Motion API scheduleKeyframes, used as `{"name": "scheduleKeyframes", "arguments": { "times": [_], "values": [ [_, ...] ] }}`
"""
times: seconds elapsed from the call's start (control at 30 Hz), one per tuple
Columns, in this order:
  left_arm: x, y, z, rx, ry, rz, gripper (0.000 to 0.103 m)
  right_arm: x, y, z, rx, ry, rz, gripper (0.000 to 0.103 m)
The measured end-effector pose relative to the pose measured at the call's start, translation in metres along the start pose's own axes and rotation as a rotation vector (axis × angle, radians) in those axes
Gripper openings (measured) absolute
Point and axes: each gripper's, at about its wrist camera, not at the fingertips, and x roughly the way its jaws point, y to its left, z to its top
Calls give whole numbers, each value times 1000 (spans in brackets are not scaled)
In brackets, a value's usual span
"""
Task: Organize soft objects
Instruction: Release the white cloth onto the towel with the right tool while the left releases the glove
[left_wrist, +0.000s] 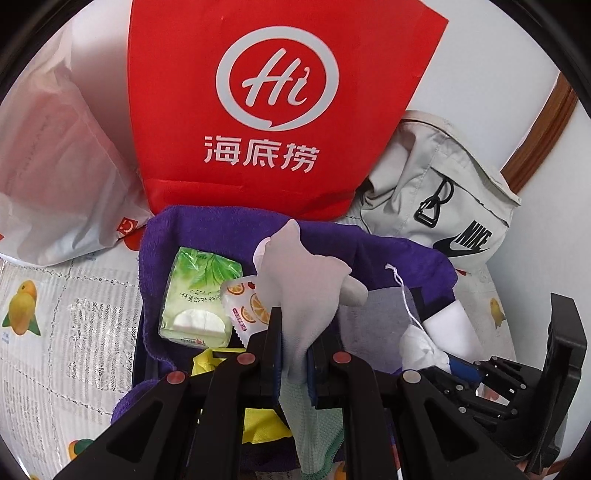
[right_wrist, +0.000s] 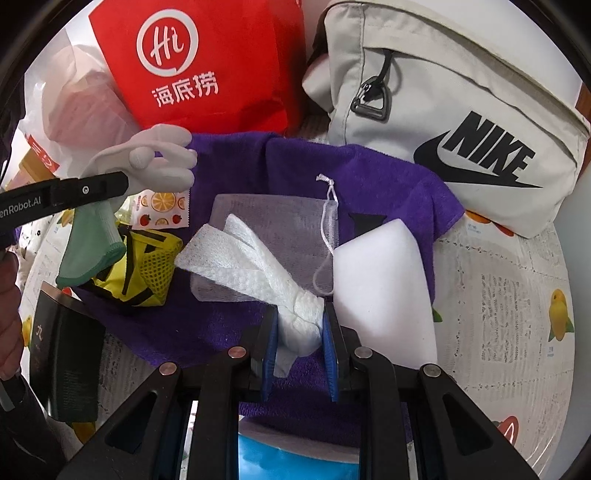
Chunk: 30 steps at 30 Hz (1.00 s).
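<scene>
A grey-white work glove (left_wrist: 299, 280) with a mint-green cuff hangs from my left gripper (left_wrist: 295, 325), whose jaws are shut on it above a purple towel (left_wrist: 207, 229). From the right wrist view the same glove (right_wrist: 162, 162) shows at the left, clamped by the left gripper's fingers (right_wrist: 92, 190). My right gripper (right_wrist: 300, 325) is shut on a knotted white cloth (right_wrist: 255, 266) over the purple towel (right_wrist: 369, 173). On the towel lie a green tissue pack (left_wrist: 195, 295), an orange-print sachet (left_wrist: 247, 302), a mesh pouch (right_wrist: 273, 221), a white sponge block (right_wrist: 384, 284) and a yellow mesh bag (right_wrist: 147, 269).
A red non-woven bag (left_wrist: 266, 103) stands behind the towel, a white plastic bag (left_wrist: 59, 166) at its left and a beige Nike bag (right_wrist: 461, 122) at its right. A fruit-print tablecloth (right_wrist: 509, 295) covers the table. A dark box (right_wrist: 62, 362) sits at the left.
</scene>
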Motion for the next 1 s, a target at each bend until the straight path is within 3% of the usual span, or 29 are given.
{"name": "scheduleKeyframes", "arguments": {
  "times": [0.27,0.33,0.43,0.57,0.8,1.0],
  "values": [
    [6,4,1,-16,0,-8,11,6,4,0,-10,0,3,27],
    [6,4,1,-15,2,-13,15,5,5,0,-19,-9,4,35],
    [8,2,0,-3,10,-4,33,2,8,0,-25,-21,10,50],
    [3,-3,-2,21,-9,23,46,-2,12,-1,-41,-22,-8,51],
    [-25,-9,-7,56,-69,56,47,-32,13,-6,-9,-88,-30,52],
    [-50,-17,-20,72,-70,60,47,-65,15,-23,34,-142,-16,52]
  ]
}}
